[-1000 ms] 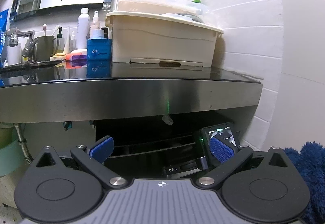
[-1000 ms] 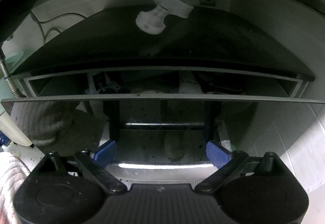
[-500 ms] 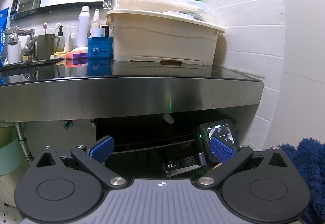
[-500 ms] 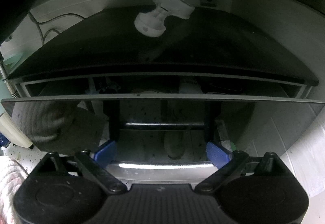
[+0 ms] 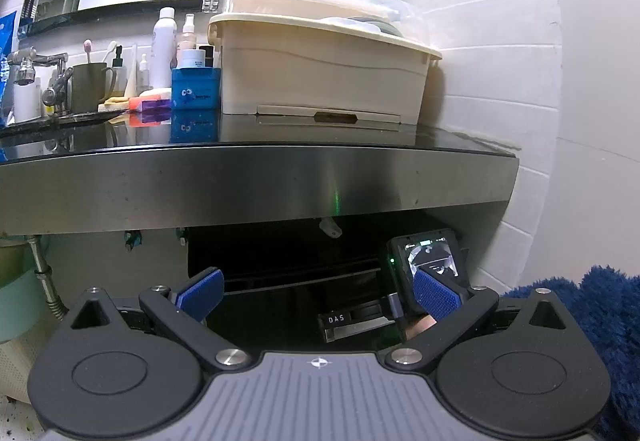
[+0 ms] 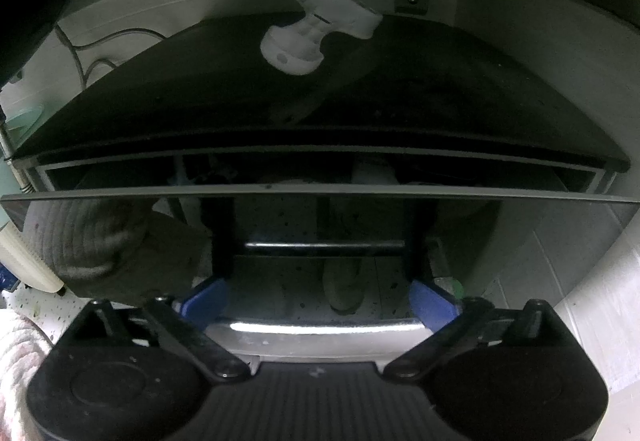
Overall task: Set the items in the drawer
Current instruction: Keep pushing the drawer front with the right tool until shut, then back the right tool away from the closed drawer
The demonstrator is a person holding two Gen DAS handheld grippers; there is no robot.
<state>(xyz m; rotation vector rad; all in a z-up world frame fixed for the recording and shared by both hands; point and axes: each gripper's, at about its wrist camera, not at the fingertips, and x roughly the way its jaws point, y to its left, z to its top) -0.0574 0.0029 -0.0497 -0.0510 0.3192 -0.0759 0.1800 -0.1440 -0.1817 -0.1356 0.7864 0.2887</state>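
The black glossy-fronted drawer (image 6: pixel 320 225) sits under the dark stone tabletop (image 5: pixel 256 177), near its right end, pulled out a short way so that a narrow gap shows behind its top edge. Pale items lie dimly inside the gap, too dark to tell apart. A horizontal metal bar handle (image 6: pixel 324 245) runs across the drawer front.

The right tongs (image 6: pixel 318 301) point down at the drawer front, just below the handle. Their jaws have just been opening and now stand wide apart with nothing gripped; only the glossy front and the handle show between the blue pads (image 6: pixel 202 299). A white plastic knob-shaped fitting (image 6: pixel 316 35) hangs from the underside above the drawer.

The left tongs (image 5: pixel 316 291) are held back from the front edge of the tabletop, spread wide and empty. Beyond their right blue pad, the right tool's small lit screen (image 5: pixel 430 257) shows at the drawer.

On the tabletop a large beige plastic storage box (image 5: pixel 324 77) stands towards the right end, a blue tub (image 5: pixel 196 88) just beside it, and white bottles (image 5: pixel 164 49) near the chrome tap (image 5: pixel 36 67) towards the left.
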